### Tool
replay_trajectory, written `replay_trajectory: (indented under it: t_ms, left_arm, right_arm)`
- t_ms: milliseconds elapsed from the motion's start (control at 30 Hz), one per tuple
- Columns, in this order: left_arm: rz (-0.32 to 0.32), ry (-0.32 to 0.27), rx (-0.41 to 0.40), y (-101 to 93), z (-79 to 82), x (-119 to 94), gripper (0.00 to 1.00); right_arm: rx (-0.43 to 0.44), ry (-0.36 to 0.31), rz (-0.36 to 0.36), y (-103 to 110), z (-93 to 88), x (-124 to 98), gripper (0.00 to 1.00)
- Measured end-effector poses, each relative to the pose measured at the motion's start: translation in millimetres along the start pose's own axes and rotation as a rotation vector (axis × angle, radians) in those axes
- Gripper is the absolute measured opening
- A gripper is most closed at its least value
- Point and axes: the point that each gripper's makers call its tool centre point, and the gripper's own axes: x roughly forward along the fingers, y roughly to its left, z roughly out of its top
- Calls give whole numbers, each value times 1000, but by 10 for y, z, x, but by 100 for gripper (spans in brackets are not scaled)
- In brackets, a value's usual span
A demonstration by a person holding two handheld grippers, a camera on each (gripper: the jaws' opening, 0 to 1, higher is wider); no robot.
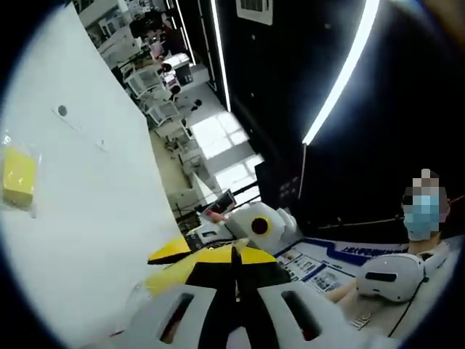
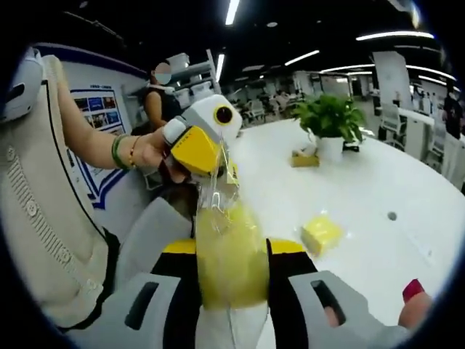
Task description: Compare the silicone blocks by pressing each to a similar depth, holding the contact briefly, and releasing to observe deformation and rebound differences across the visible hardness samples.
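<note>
White table [image 2: 363,196] carries a potted plant [image 2: 330,120]. Nearer than the plant lies a spare yellow block [image 2: 320,234]. The left gripper [image 2: 195,145], jaws together, pinches the bag's top; the right gripper [image 2: 232,265] squeezes the bagged yellow block [image 2: 229,258]. Mid-press, I'd say; next comes release.

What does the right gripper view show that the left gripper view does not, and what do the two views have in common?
Right gripper view: the right gripper squeezes a bagged yellow block between its jaws, while the left gripper, held by a hand, pinches the bag's top; a potted plant stands on the table.
Left gripper view: the left gripper's own jaws, closed together, and a long slanted ceiling light.
Both: the white table and a second yellow block lying on it.
</note>
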Motion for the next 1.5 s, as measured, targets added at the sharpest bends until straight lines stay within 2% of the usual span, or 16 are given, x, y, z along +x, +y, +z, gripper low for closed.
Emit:
replay_trajectory:
  t_ms: [200, 300, 333, 433, 533, 733, 867, 1267, 1333, 1367, 1400, 1500]
  left_arm:
    - [12, 23, 35, -16, -62, -22, 0]
    - [37, 53, 100, 9, -111, -25, 0]
    - [48, 67, 146, 23, -126, -28, 0]
    - [65, 94, 208, 31, -167, -26, 0]
    - [70, 102, 290, 39, -177, -18, 0]
    - [81, 115, 360, 39, -174, -2, 0]
    - [116, 143, 520, 80, -171, -1, 0]
    - [181, 207, 652, 129, -245, 27, 0]
    - [222, 251, 718, 182, -289, 29, 0]
    - [222, 263, 765, 179, -297, 34, 0]
    - [231, 282, 805, 189, -316, 28, 0]
    - [234, 306, 852, 180, -359, 35, 0]
  right_arm:
    - [-4, 23, -25, 50, -39, 21, 25]
    - [-30, 57, -67, 36, -99, 34, 24]
    - [-28, 67, -69, 55, -125, 38, 24]
    - [51, 97, -57, 106, -191, 33, 22]
    - [40, 102, -75, 90, -203, 31, 21]
    - [56, 119, -111, 83, -219, 18, 17]
    - [35, 141, -153, 38, -259, 28, 15]
    - [26, 178, -157, 52, -364, 32, 12]
    - [32, 200, -150, 65, -412, 40, 12]
    - [3, 203, -171, 39, -423, 36, 12]
    - [38, 220, -149, 80, -458, 33, 12]
    - [33, 216, -152, 79, -465, 37, 12]
